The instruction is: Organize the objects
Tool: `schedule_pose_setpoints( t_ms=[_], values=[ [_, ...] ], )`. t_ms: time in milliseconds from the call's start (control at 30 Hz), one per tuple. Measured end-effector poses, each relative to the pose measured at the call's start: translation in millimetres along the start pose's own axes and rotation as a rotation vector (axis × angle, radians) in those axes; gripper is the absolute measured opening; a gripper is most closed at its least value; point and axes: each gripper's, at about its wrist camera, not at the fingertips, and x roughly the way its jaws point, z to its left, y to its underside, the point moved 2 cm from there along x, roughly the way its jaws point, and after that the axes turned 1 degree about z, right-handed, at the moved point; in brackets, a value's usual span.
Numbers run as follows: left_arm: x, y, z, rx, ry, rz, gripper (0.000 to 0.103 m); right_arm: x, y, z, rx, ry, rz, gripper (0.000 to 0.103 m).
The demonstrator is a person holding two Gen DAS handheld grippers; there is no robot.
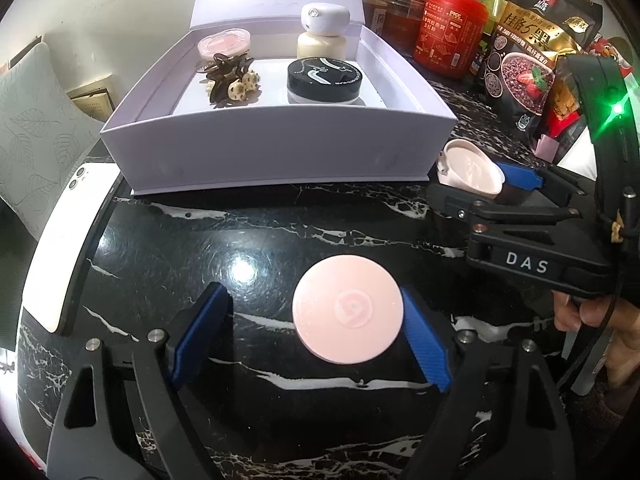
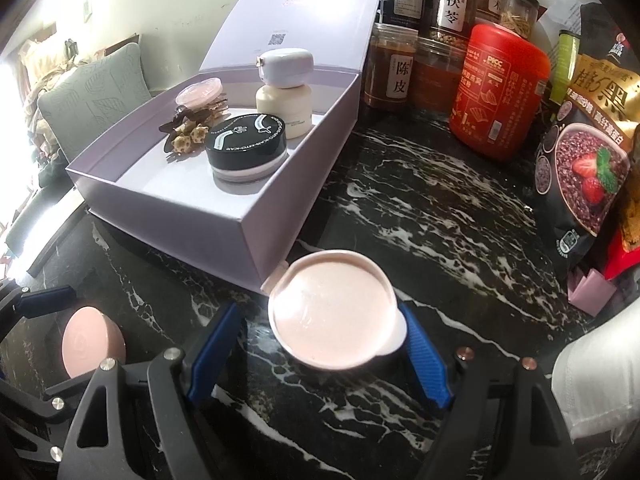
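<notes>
A round pink lid (image 1: 347, 309) lies flat on the black marble table (image 1: 248, 232), between the blue fingers of the left gripper (image 1: 312, 336); the right finger (image 1: 424, 344) touches the lid's edge while the left finger stands well apart from it, so the jaws are spread and clamp nothing; the same lid shows at the lower left of the right wrist view (image 2: 92, 342). An open pink jar (image 2: 334, 314), full of pale pink cream, sits on the table just beside the near corner of the lilac box (image 2: 192, 216); the right gripper (image 2: 320, 354) frames it with its blue fingers (image 2: 424, 360), one close against the jar's rim at the right, the other away from it at the left, so these jaws are likewise parted and not closed on the jar; in the left wrist view the jar (image 1: 472, 172) appears by the box's right front corner with the right gripper (image 1: 500, 188) at it. The box (image 1: 280, 148) stands open with its lid raised behind; inside are a black-lidded jar (image 1: 324, 80), a brown hair clip with spotted beads (image 1: 228, 80), a shallow pink container (image 1: 224, 42) at the back, and a cream jar (image 1: 320, 46) with a white rounded case (image 1: 324, 18) on top. Behind and to the right stand a red canister (image 2: 496, 96), several clear jars with labels (image 2: 452, 4) and a dark cereal bag (image 2: 584, 160); a white phone (image 1: 68, 248) lies at the table's left edge.
</notes>
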Motion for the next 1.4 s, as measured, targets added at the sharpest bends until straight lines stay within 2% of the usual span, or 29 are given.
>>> schedule_pose_setpoints(
  t_ms=[167, 367, 833, 1033, 1200, 1400],
  values=[
    [-2, 1, 0, 0.001, 0.0, -0.004, 0.082, -1, 2, 1, -0.006, -0.002, -0.005, 0.07],
    [-3, 3, 0, 0.007, -0.01, -0.004, 0.078, -5, 4, -1, 0.0, 0.004, -0.005, 0.062],
    [-8, 10, 6, 0.01, -0.023, -0.014, 0.072, -23, 28, 11, -0.035, -0.03, 0.022, 0.062],
    [-12, 14, 8, 0.016, -0.029, -0.028, 0.064, -32, 40, 22, -0.06, -0.05, 0.027, 0.062],
    [-14, 17, 12, 0.009, -0.021, -0.037, 0.063, -39, 48, 32, -0.079, -0.068, 0.029, 0.062],
    [-16, 18, 17, -0.003, -0.01, -0.051, 0.054, -45, 55, 44, -0.103, -0.094, 0.026, 0.062]
  ],
)
